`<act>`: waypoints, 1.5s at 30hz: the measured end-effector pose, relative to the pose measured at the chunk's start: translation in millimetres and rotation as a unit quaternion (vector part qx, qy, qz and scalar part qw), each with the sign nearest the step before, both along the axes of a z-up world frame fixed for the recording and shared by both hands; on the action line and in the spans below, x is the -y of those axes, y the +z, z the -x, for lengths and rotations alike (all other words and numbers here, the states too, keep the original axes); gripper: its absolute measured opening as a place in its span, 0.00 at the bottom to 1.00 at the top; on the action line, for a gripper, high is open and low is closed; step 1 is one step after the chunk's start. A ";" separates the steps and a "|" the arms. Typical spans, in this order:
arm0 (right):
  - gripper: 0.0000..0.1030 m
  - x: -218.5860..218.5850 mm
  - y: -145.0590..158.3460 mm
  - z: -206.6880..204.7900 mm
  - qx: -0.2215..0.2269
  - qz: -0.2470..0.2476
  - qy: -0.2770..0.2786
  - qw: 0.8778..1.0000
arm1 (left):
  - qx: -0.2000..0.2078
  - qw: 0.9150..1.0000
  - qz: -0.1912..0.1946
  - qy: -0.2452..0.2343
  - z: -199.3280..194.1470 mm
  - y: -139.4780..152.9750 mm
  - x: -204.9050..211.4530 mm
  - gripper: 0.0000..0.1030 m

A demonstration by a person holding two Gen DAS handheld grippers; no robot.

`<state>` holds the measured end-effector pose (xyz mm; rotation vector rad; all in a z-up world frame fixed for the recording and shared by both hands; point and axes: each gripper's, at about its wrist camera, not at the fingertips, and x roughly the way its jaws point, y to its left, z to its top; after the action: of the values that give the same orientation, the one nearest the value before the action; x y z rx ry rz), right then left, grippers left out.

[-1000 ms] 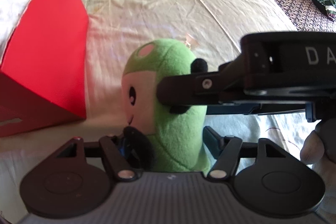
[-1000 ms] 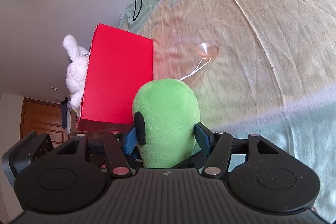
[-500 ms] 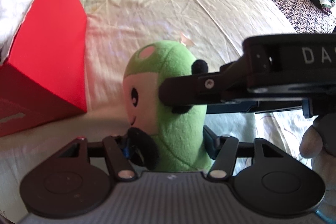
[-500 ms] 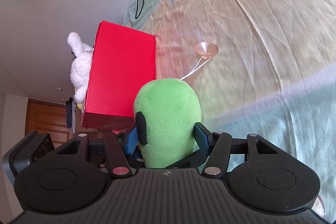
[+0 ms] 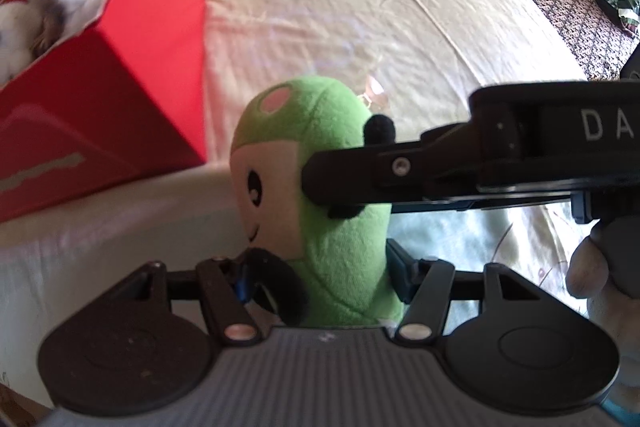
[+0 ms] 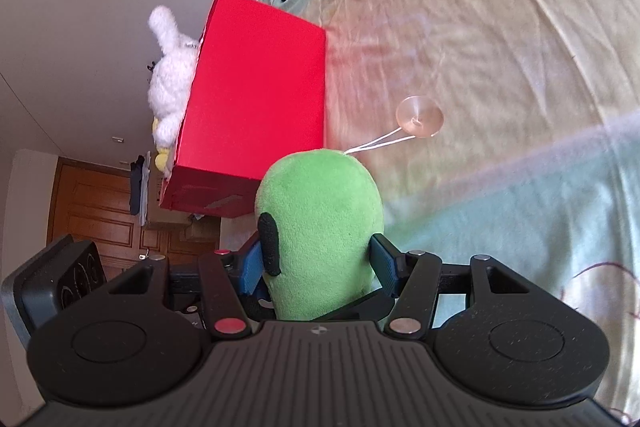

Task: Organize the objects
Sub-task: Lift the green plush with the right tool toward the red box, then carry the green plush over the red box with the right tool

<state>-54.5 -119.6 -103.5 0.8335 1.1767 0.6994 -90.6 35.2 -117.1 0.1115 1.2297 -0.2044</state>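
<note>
Green plush toy (image 5: pixel 320 187) stands upright in the left wrist view, long axis running 6 to 12 o'clock, face toward 9 o'clock, clamped by the left gripper (image 5: pixel 316 271); red box (image 5: pixel 100 99) sits at 10 o'clock. In the right wrist view, the right gripper (image 6: pixel 320 263) squeezes the toy's sides, head toward 12 o'clock, above the bedsheet (image 6: pixel 500 47).

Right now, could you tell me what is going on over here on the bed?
A person holds a gripper in each hand, and both grip one green plush toy. The left gripper clamps its lower body; the right gripper closes on its head from the side. A red box on the bedsheet already holds a white plush rabbit. The green toy is not yet in the box.
</note>
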 end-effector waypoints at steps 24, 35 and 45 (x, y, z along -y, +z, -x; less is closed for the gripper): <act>0.57 -89.4 29.4 21.3 0.008 0.029 -0.028 0.999 | -0.007 0.998 0.023 -0.058 13.3 17.5 -95.9 0.61; 0.57 -135.3 40.9 26.2 0.027 0.024 -0.029 0.999 | 0.013 0.998 0.024 -0.065 24.6 32.7 -148.1 0.61; 0.57 -166.8 55.3 22.4 0.052 0.026 -0.017 0.998 | 0.038 0.997 0.022 -0.064 34.5 48.0 -177.8 0.61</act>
<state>-76.9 47.2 -48.2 0.7638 1.0798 0.6735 -125.1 212.9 -69.1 0.1592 1.1419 -0.3364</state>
